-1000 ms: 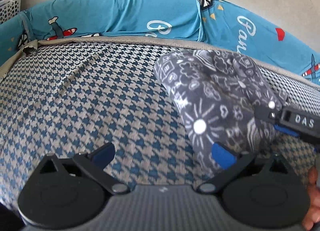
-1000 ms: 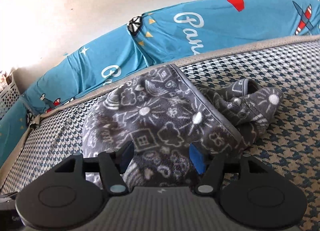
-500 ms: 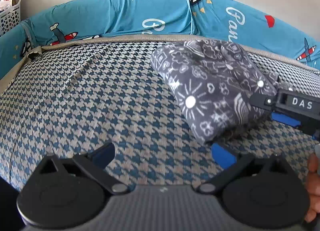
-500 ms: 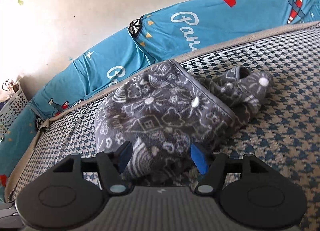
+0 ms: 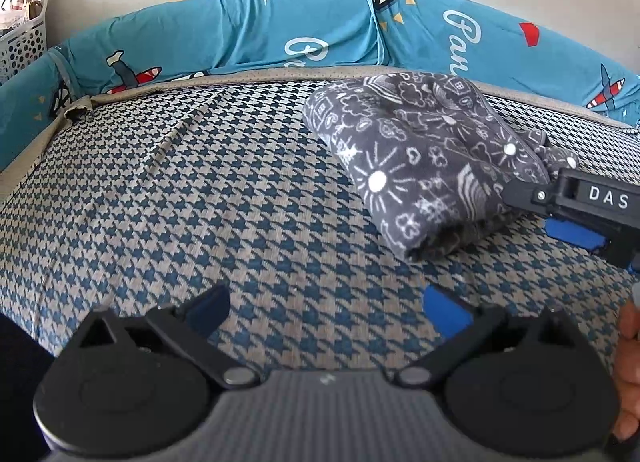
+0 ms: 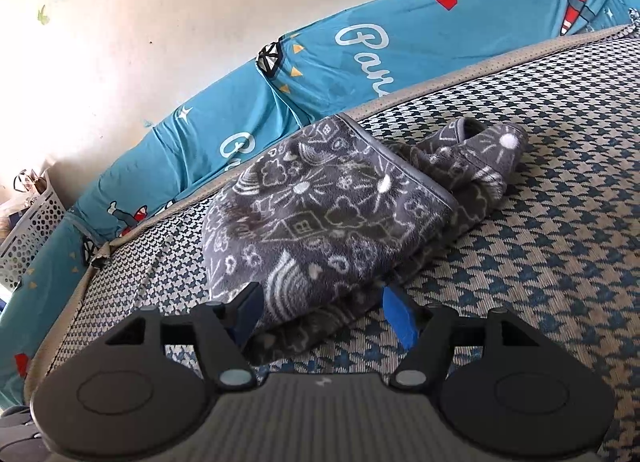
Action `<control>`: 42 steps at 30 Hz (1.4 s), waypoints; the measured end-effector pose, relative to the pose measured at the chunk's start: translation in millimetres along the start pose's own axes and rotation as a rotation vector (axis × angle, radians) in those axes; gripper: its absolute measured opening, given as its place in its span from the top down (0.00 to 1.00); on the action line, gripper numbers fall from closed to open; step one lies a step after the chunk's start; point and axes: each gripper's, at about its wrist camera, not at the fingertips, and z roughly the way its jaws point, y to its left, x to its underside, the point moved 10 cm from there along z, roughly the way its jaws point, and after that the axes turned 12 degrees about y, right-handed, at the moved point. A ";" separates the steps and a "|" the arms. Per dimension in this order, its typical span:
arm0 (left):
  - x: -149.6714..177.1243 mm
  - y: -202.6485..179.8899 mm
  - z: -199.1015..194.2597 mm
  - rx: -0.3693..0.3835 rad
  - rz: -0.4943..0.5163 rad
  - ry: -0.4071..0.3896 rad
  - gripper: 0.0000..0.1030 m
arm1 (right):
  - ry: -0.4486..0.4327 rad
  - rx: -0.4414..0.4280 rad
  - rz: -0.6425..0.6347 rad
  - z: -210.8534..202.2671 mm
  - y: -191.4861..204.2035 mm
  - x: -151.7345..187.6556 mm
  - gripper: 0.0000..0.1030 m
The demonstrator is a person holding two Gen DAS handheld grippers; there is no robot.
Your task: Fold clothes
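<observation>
Folded garment point(image 6: 320, 222) lies near the bed's point(image 5: 200, 190) far edge; both claws released: left claw point(image 5: 326, 306), right claw point(image 6: 320, 308), whose jaws have just been opening. Withdraw level, snagging nothing.

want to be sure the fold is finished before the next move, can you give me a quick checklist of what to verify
1. Left claw free of cloth: ok, it stands open over bare houndstooth cover.
2. Right claw released: ok, it has just been opening; the near edge of the grey patterned garment lies between its fingers, but the pads do not press on it.
3. Garment folded into a compact bundle: ok for the main part.
4. No loose ends: not ok, a crumpled part sticks out at the far right side.
5. Bundle resting on the cover, clear of the blue bumper: ok.
6. Layers underneath lying flat: cannot tell, hidden.
</observation>
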 end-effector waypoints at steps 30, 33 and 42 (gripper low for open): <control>34.2 12.7 -25.2 0.051 -0.024 0.006 0.00 | 0.052 0.046 -0.030 -18.4 12.9 56.8 0.31; 36.4 14.4 -26.8 0.054 -0.024 0.003 0.00 | 0.059 0.052 -0.048 -18.5 16.2 61.8 0.31; 40.7 23.0 -31.1 0.063 -0.048 -0.001 0.00 | 0.077 0.088 -0.105 -17.7 23.2 75.5 0.31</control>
